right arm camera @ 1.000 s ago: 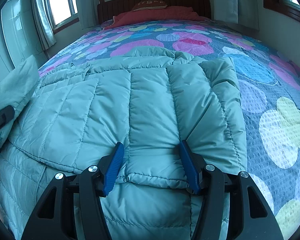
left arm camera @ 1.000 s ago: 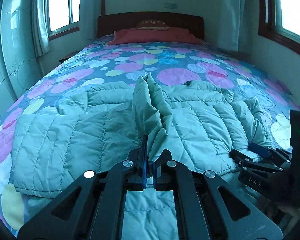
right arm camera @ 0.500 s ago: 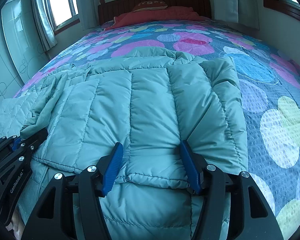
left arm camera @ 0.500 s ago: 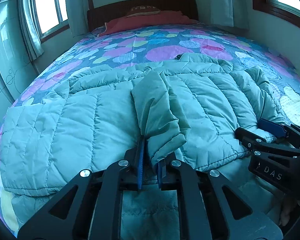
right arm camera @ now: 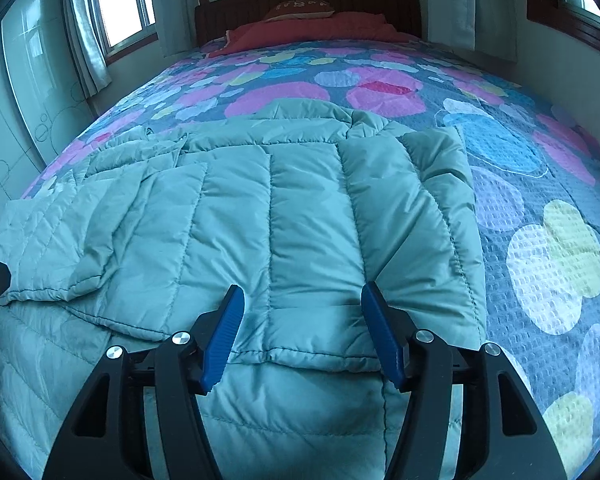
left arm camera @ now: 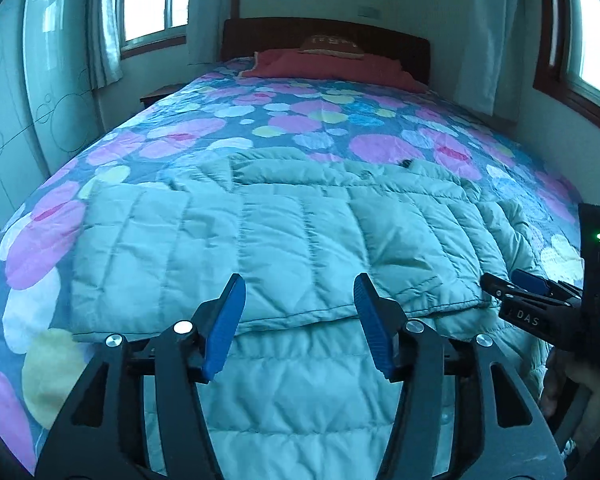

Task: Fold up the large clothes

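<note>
the jacket (left arm camera: 300, 240) lies flat across the lower half of both views, on the bed (left arm camera: 320, 120), with its hem toward the cameras. it is a pale green quilted puffer, stitched in long channels; both side panels are folded inward, their edges lying over the body along the bottom centre. a dark spot shows near the collar, upper right of centre in the left view. the left gripper (left arm camera: 300, 320) has just been opening its fingers, which now stand about half spread with nothing between them; cloth lies under them only. the right gripper (right arm camera: 302, 328) is likewise half open and empty, above the folded panel's edge. judged step: release after the side fold. to do it well, clear the fingers of the cloth without dragging the fold, then take the hem with both grippers evenly for the lengthwise fold.
</note>
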The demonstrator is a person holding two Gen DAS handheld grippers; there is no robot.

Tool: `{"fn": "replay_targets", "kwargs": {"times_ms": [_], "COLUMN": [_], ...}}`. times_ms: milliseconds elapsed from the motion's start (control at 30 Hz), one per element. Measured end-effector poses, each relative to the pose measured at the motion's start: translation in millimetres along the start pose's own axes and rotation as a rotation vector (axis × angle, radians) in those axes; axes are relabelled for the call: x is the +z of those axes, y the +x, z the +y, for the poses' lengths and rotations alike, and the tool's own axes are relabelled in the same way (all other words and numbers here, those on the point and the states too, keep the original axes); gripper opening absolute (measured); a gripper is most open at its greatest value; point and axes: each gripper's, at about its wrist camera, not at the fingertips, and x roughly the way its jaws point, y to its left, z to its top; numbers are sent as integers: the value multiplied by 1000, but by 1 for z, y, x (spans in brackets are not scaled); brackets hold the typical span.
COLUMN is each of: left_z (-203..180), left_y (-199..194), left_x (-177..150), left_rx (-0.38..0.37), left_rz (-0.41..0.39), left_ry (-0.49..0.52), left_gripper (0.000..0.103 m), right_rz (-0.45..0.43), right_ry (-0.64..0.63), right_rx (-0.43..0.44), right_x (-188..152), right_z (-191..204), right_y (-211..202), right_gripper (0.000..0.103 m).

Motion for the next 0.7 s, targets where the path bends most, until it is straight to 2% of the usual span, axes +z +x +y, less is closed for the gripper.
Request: {"fn": "replay_targets", "kwargs": {"times_ms": [100, 300, 433, 567, 600, 633, 700], "left_z": [37, 107, 125, 132, 132, 133, 133], "left_y": [-11, -12, -5, 3, 5, 7, 10], "left_x": [0, -3, -6, -8, -9, -10, -12], "left_rx": [59, 170, 220, 236, 236, 235, 234], "left_rz": [-21, -9, -2, 13, 17, 21, 25], "left_ry": [-50, -171, -166, -165, -165, -167, -168], "left_gripper": [58, 58, 58, 59, 59, 59, 59], "right_rz": [-6, -11, 8, 43, 49, 52, 62], "right_ry": [33, 4, 9, 1, -7, -13, -24], "right_rx": [57, 131, 171, 198, 199, 202, 218], "right_x": [4, 19, 26, 27, 26, 25, 23], "right_z": [12, 58, 85, 102, 106, 108, 112], "right_y": [-10, -13, 2, 19, 22, 24, 27], "right_gripper": [61, 61, 61, 60, 54, 40, 29]}}
